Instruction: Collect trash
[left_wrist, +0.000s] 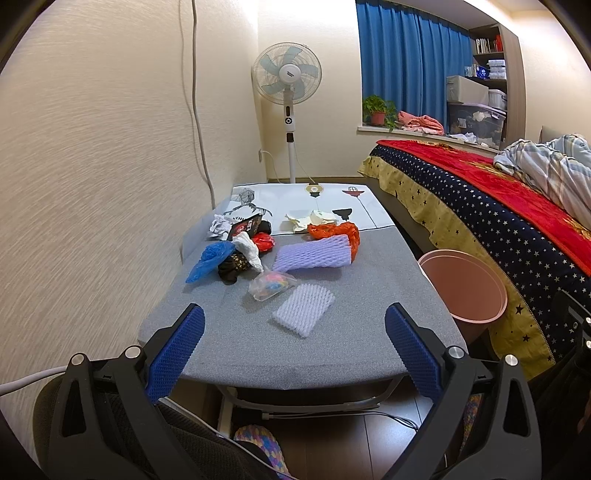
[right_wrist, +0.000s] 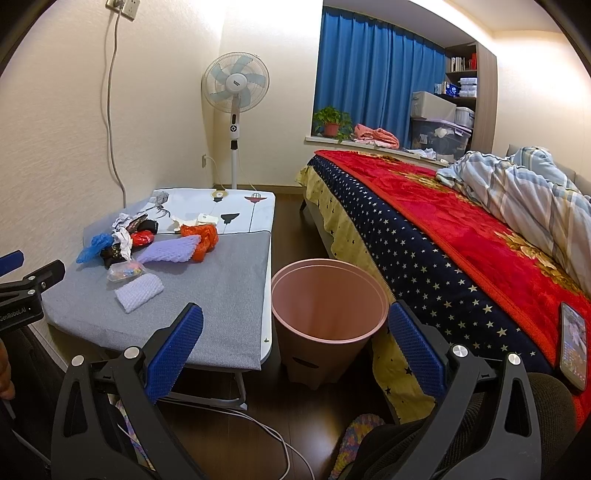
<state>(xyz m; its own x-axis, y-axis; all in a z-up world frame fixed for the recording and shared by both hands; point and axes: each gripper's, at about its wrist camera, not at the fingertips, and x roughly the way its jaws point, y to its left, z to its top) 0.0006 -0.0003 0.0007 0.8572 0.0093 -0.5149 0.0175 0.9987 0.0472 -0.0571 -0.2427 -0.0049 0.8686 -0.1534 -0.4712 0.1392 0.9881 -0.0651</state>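
Trash lies on a low table with a grey cloth (left_wrist: 332, 354) (right_wrist: 221, 317). Nearest is a white foam net (left_wrist: 303, 309) (right_wrist: 139, 292), then a clear bag of coloured bits (left_wrist: 270, 285) (right_wrist: 125, 272), a purple foam net (left_wrist: 314, 254) (right_wrist: 170, 250), an orange bag (left_wrist: 338, 232) (right_wrist: 202, 236), a blue bag (left_wrist: 208, 260) (right_wrist: 92, 248) and crumpled paper (left_wrist: 310, 219). A pink bin (left_wrist: 463, 286) (right_wrist: 328, 301) stands on the floor right of the table. My left gripper (left_wrist: 293, 350) is open and empty before the table's near edge. My right gripper (right_wrist: 295, 350) is open and empty, facing the bin.
A bed with a red and star-patterned blanket (right_wrist: 461, 236) runs along the right, with a phone (right_wrist: 573, 350) on it. A standing fan (left_wrist: 287, 77) is at the back wall. A white cable (right_wrist: 266, 435) lies on the floor under the table. A wall is on the left.
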